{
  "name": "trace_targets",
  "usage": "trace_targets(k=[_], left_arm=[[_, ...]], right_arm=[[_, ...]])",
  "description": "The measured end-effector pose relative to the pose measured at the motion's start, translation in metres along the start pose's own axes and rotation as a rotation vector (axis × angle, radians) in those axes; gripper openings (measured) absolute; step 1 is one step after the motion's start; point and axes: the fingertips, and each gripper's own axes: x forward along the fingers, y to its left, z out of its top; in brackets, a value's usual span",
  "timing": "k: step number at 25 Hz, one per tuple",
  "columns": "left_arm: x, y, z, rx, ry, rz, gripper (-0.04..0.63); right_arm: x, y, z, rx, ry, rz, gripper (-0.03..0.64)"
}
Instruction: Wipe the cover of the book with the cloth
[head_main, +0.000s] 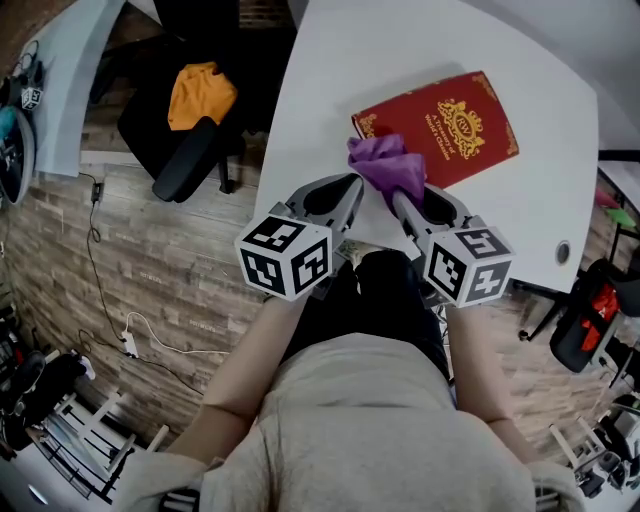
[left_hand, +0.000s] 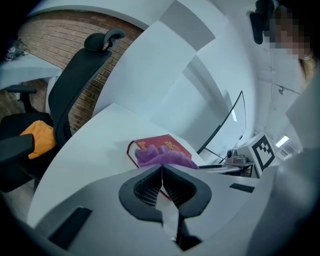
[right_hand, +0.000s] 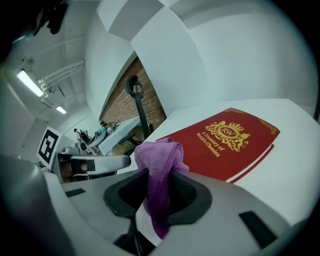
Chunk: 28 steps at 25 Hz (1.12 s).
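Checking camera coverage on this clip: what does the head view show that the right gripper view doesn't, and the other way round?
Head view only: the person's torso, an orange garment, the brick-pattern floor. Right gripper view only: the right gripper shut on the purple cloth, whose tail hangs down between the jaws. Both: the red book, the cloth, the white table.

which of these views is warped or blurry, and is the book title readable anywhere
Head view: wide-angle bend curves the white table edge; red hardcover book sharp. Left gripper view: heavy fisheye, dark corners, book print too small to read. Right gripper view: same fisheye, gold title legible, purple cloth crisp, ceiling strip lights blown out at left.
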Motion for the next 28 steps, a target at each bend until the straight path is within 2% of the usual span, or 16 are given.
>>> trace_targets(k=[9, 14, 20, 28], left_arm=[[-0.009, 0.005, 0.006, -0.004, -0.014, -0.011, 0.023], [-0.012, 0.005, 0.018, 0.018, -0.037, -0.017, 0.023], [-0.016, 0.001, 0.036, 0.035, -0.079, -0.012, 0.023], [-0.018, -0.018, 0.061, 0.067, -0.133, -0.021, 0.023]], right_arm=[[0.002, 0.014, 0.006, 0.020, -0.035, 0.021, 0.121], [0.002, 0.022, 0.017, 0.023, -0.088, 0.064, 0.121], [0.000, 0.025, 0.030, -0.002, -0.102, 0.087, 0.121], [-0.027, 0.018, 0.071, -0.062, -0.192, 0.094, 0.121]])
